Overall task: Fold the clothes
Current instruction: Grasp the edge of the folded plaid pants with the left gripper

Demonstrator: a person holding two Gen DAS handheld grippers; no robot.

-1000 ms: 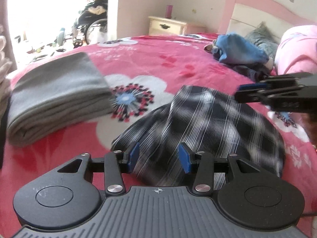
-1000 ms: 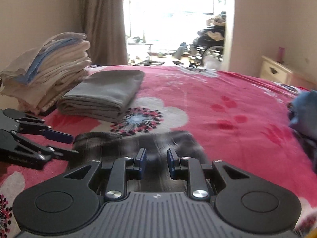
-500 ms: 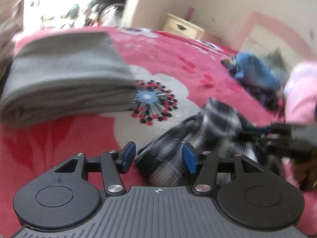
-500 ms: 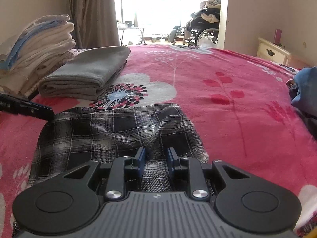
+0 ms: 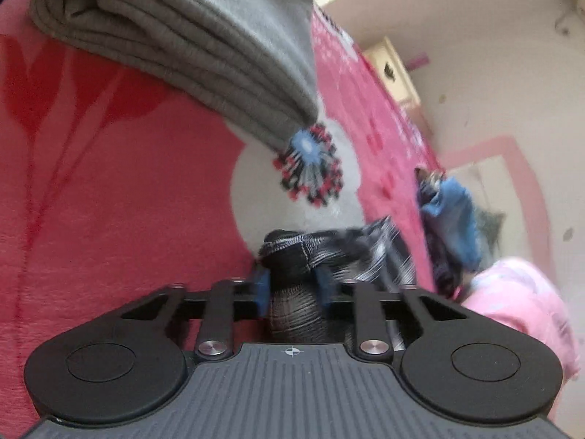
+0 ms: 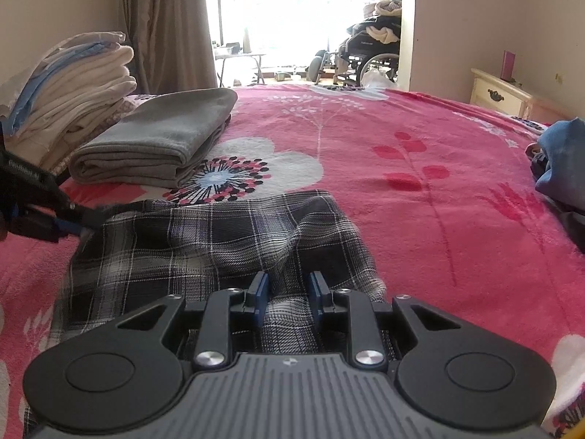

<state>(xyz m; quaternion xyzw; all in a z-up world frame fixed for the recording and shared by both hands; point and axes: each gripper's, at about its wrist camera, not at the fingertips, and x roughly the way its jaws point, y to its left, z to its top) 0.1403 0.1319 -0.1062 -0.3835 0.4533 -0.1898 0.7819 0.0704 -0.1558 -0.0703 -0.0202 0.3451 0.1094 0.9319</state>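
— Plaid garment point(image 6: 219, 241) lies spread on the pink floral bed point(image 6: 420, 139), near the cameras, with the folded grey blanket point(image 6: 157, 139) just beyond it on the left and a taller stack of pale folded linens point(image 6: 69, 87) further left.

— Which step is this?

— Taking hold of two edges before a fold, I judge. The left claw point(image 5: 290, 287) is closing on a bunched, hemmed corner at the garment's far left; the cloth sits between its blue pads and looks pinched. In the right wrist view that claw shows at the left edge, meeting the fabric.

— And the other one?

— The right claw point(image 6: 287, 294) stands narrow at the near edge with a ridge of plaid between its pads, apparently gripped.

— What does the next move call for?

— Probably lifting both held points together and carrying one side across the other, keeping the cloth taut so it lands flat. The bunched left corner may need smoothing. Unfolded blue clothes point(image 6: 563, 157) wait far right.
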